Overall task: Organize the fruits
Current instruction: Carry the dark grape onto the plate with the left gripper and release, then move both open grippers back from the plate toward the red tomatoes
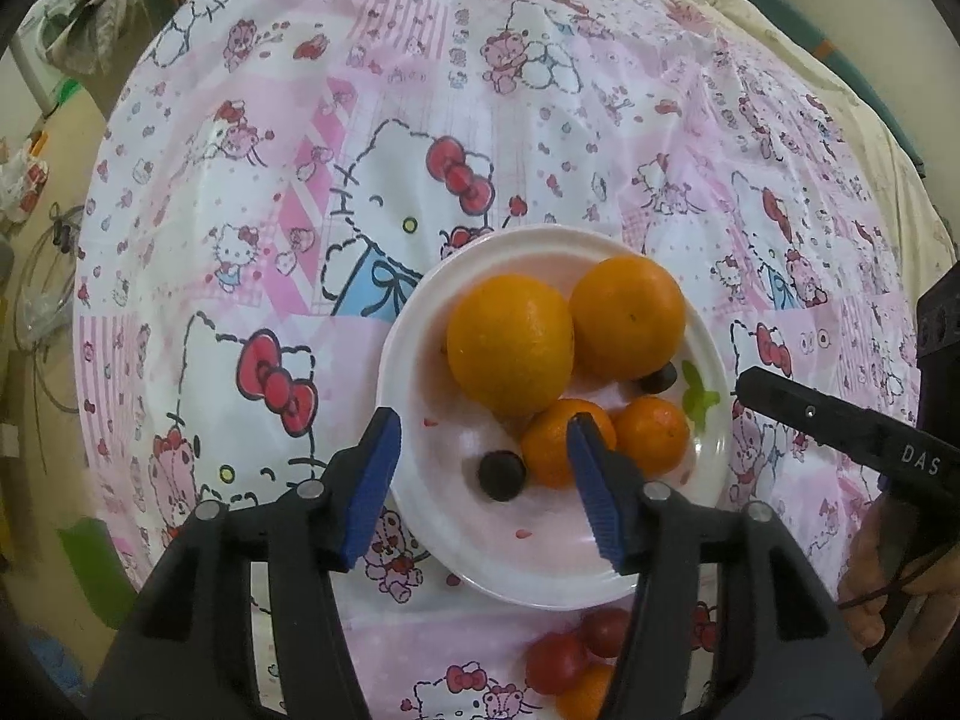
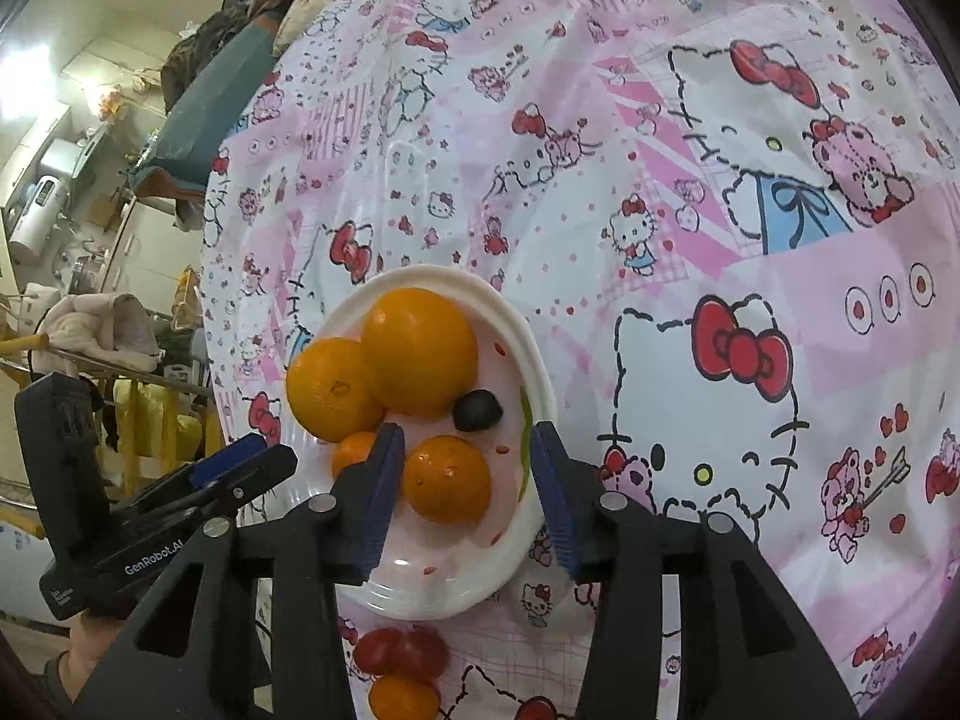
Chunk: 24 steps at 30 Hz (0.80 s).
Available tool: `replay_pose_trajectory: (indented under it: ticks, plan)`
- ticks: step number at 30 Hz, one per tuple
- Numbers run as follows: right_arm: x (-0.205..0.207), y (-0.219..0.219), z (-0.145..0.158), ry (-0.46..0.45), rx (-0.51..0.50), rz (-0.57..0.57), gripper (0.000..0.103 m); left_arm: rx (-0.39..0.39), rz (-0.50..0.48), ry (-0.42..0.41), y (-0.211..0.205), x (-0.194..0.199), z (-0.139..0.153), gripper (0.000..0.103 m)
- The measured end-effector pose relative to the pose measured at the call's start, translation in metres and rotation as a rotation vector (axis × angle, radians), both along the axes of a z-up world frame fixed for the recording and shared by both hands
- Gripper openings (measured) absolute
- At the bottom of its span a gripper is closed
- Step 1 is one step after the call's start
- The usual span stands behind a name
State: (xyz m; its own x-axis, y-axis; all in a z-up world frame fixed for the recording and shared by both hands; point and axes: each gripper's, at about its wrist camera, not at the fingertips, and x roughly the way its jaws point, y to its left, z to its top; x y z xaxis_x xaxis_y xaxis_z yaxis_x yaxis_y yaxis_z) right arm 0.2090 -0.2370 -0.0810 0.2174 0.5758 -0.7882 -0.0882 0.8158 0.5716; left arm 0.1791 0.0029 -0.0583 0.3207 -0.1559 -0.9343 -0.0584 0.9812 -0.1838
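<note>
A white plate [image 1: 420, 324] sits on the Hello Kitty cloth and holds two large oranges [image 1: 510, 351] [image 1: 627, 315], two small mandarins [image 1: 549, 444] [image 1: 654, 435] and two dark plums [image 1: 501, 474] [image 1: 657, 378]. My left gripper [image 1: 483, 483] is open and empty above the plate's near side. My right gripper [image 2: 462, 492] is open and empty, its fingers either side of a small mandarin [image 2: 447, 480] on the plate [image 2: 516, 312]. Two red tomatoes [image 2: 399, 651] and a small mandarin [image 2: 402, 696] lie on the cloth in front of the plate.
The pink patterned cloth [image 1: 300, 210] covers the whole table. The right gripper's body [image 1: 852, 426] shows at the right of the left wrist view. The left gripper's body [image 2: 180, 498] shows at the left of the right wrist view. Household clutter stands beyond the table's left edge [image 2: 90, 192].
</note>
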Motion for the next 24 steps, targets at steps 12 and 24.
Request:
replay_pose_trajectory:
  ticks: [12, 24]
  plan:
    - [-0.014, 0.0, 0.011, -0.025, -0.018, -0.005, 0.051, -0.004, 0.02, -0.023, 0.01, -0.016, 0.009, 0.054]
    - [-0.059, 0.002, 0.033, -0.056, -0.012, 0.007, 0.051, -0.031, 0.055, -0.009, 0.024, -0.053, 0.02, 0.054]
